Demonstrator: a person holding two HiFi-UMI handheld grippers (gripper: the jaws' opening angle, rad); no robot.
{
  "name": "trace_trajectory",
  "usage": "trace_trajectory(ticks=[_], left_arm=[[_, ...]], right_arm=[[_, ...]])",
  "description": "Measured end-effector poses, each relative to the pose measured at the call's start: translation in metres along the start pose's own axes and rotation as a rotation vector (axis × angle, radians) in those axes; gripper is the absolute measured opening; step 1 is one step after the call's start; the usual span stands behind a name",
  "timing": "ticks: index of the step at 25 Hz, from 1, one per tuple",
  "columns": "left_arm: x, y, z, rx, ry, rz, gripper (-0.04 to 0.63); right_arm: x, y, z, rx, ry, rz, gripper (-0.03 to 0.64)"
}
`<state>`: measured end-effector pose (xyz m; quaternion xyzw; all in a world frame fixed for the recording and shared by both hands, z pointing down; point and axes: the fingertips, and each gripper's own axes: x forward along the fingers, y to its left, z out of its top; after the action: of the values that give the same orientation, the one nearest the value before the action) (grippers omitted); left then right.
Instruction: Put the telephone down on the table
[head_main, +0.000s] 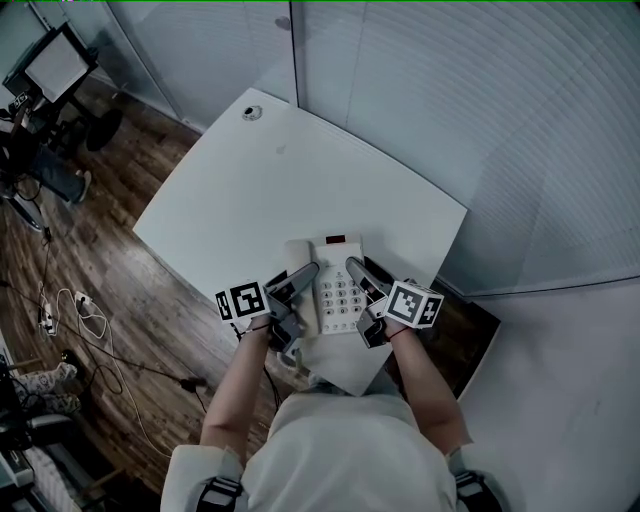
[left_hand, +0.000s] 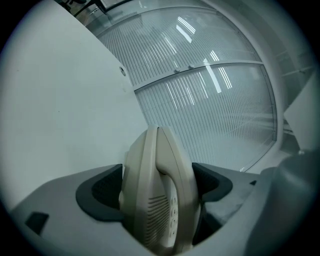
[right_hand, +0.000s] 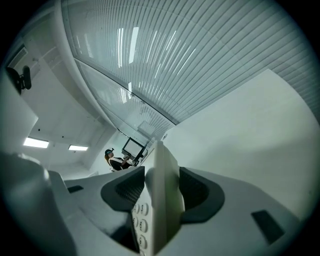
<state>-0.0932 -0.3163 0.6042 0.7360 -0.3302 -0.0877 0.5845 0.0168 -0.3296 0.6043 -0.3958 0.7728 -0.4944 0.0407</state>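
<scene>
"Both grippers shut on it?"
"Yes. The left gripper (head_main: 300, 278) clamps the telephone's (head_main: 338, 288) left side and the right gripper (head_main: 356, 272) its right, at the table's (head_main: 260, 190) near edge."
"Which step?"
"Setting it down, I judge. Next, seat it flat and open both."

Cream telephone (head_main: 334, 285) on white table (head_main: 290, 180) (ribbed pale-grey walls (head_main: 480, 110)), dark-brown plank floor (head_main: 100, 250)
</scene>
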Motion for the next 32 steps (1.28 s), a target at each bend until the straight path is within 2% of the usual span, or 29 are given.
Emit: trace_trajectory(ticks=[19, 32], left_arm=[[0.025, 0.042, -0.007, -0.001, 0.056, 0.117, 0.415], [0.022, 0.038, -0.005, 0.031, 0.062, 0.131, 0.414]], right_arm=[[0.022, -0.038, -0.015, 0.020, 0.038, -0.070, 0.224], [0.022, -0.036, -0.017, 0.014, 0.032, -0.069, 0.224]])
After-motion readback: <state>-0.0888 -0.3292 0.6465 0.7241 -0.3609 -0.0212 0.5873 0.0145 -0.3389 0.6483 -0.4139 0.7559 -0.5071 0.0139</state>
